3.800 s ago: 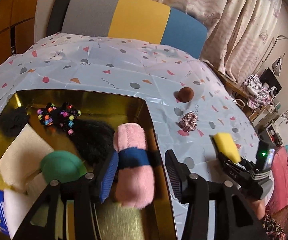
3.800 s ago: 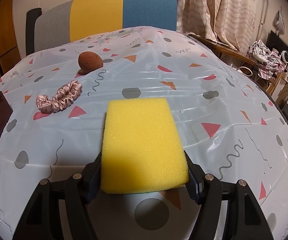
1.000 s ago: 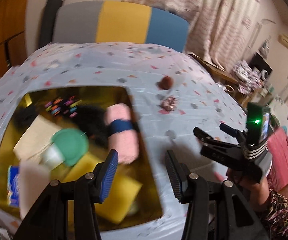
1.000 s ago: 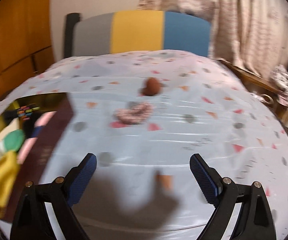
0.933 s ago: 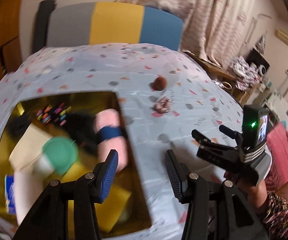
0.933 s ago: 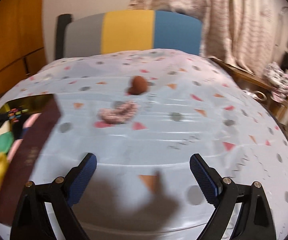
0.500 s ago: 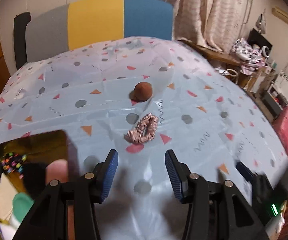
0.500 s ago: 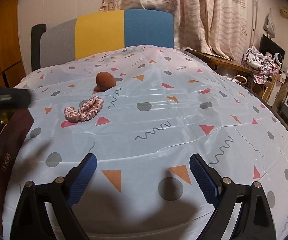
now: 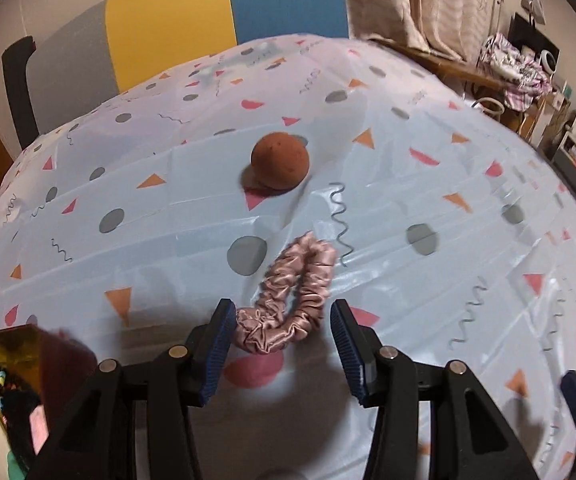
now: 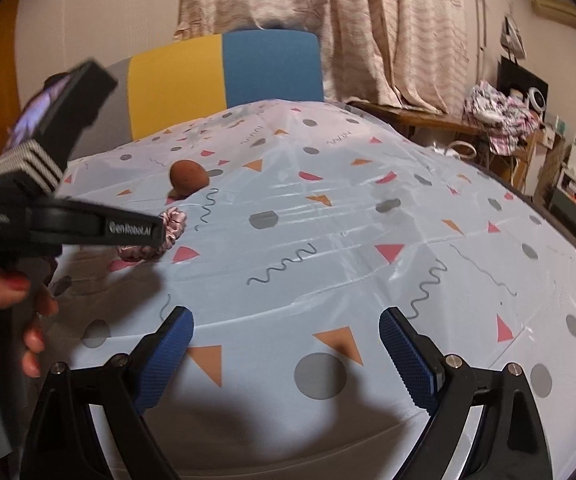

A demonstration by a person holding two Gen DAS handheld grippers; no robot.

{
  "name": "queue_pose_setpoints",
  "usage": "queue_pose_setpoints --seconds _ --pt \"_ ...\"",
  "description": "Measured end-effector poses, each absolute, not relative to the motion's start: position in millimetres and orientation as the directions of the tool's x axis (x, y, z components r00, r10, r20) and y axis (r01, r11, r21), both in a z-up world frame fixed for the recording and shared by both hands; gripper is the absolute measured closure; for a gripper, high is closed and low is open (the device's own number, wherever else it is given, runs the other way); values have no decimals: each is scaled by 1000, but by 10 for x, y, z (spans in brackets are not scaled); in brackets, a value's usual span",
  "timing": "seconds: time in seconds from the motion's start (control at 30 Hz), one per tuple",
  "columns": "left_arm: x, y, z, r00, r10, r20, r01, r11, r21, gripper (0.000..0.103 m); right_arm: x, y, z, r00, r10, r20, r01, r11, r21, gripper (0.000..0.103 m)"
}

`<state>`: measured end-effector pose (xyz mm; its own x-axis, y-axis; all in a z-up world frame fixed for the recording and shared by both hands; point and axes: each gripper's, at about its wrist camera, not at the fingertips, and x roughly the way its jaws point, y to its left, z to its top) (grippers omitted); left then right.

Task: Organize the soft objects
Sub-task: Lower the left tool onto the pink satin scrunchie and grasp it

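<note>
A pink satin scrunchie (image 9: 292, 298) lies on the patterned tablecloth (image 9: 427, 184). My left gripper (image 9: 282, 322) is open and hangs just above the scrunchie's near end, one finger on each side, pads apart from it. A brown ball (image 9: 280, 161) rests farther back. In the right wrist view the scrunchie (image 10: 170, 228) is partly hidden behind the left gripper's finger (image 10: 100, 226), and the ball (image 10: 188, 176) sits beyond. My right gripper (image 10: 286, 334) is open wide over bare cloth, with nothing between its fingers.
The gold box (image 9: 4, 344) with soft items inside shows at the lower left corner of the left wrist view. A grey, yellow and blue chair back (image 9: 192, 20) stands behind the table. A hand (image 10: 4, 300) holds the left gripper. Clutter fills the right side of the room.
My left gripper swung from over the gold box to the right and down, ending over the scrunchie. The right gripper, which held a yellow sponge earlier, is now open with nothing in it.
</note>
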<state>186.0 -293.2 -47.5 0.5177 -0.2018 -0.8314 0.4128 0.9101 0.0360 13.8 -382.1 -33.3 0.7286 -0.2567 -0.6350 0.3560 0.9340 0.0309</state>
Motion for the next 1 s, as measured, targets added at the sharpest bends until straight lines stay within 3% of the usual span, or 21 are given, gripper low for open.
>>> queue_pose_setpoints --seconds 0.1,0.3,0.43,0.67,0.8,0.87,0.93,1.0 --pt "1896 -2908 -555 520 -220 -825 417 909 20 54 133 -3884 -357 722 -250 -645 372 927 57 8" --pt "1791 -2854 -628 507 -271 -818 456 890 -12 88 140 -3896 -375 718 -248 -650 376 924 63 8" --pt "1652 -2760 -526 520 -323 -791 449 891 -69 91 145 -3899 -383 715 -250 -653 381 923 63 8" --pt "1391 -2659 -434 541 -347 -766 456 886 -79 91 142 -3905 -386 715 -256 -651 387 920 64 8" --pt "1313 -2558 -536 516 -315 -797 414 906 -90 91 148 -3915 -398 712 -249 -656 384 921 67 8" --pt "1268 -2497 -604 502 -312 -806 390 914 -111 80 157 -3922 -407 709 -248 -661 385 920 68 8" --pt "1192 -2479 -582 527 -316 -789 390 915 -106 57 158 -3929 -408 708 -247 -662 387 919 71 8" --pt "1139 -2473 -529 533 -351 -770 404 905 -132 56 154 -3934 -404 710 -249 -659 389 918 73 8"
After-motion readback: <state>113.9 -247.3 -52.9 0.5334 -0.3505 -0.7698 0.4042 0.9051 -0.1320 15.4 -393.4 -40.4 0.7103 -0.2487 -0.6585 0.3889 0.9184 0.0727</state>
